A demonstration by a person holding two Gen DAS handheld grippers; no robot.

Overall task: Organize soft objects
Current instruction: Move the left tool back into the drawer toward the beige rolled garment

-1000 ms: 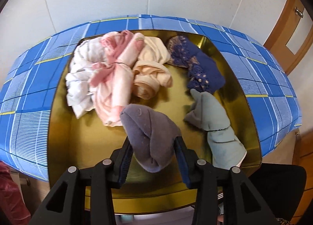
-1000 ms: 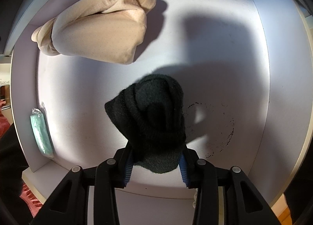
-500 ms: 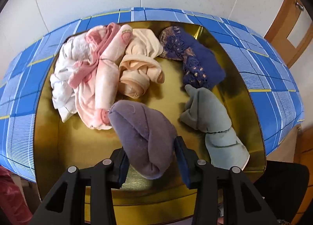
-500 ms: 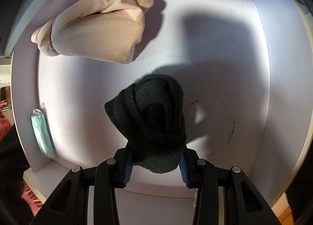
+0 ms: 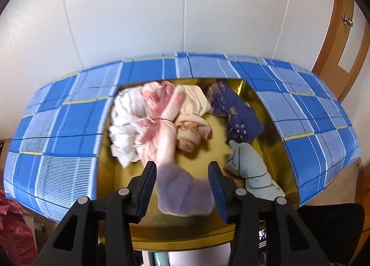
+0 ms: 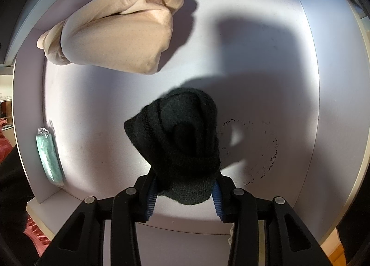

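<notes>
Left hand-held gripper (image 5: 182, 187) gapes over purple sock (image 5: 185, 193); right (image 6: 185, 193) clamps black sock (image 6: 180, 136)

Your right tool (image 6: 183, 193) was clamped on a black knitted sock (image 6: 182, 143), its blue pads pressed against the bundle's sides, above the floor of a white compartment (image 6: 266, 69). A beige rolled garment (image 6: 115, 34) lay at the far left, and a mint-green packet (image 6: 49, 157) leaned against the left wall.
</notes>
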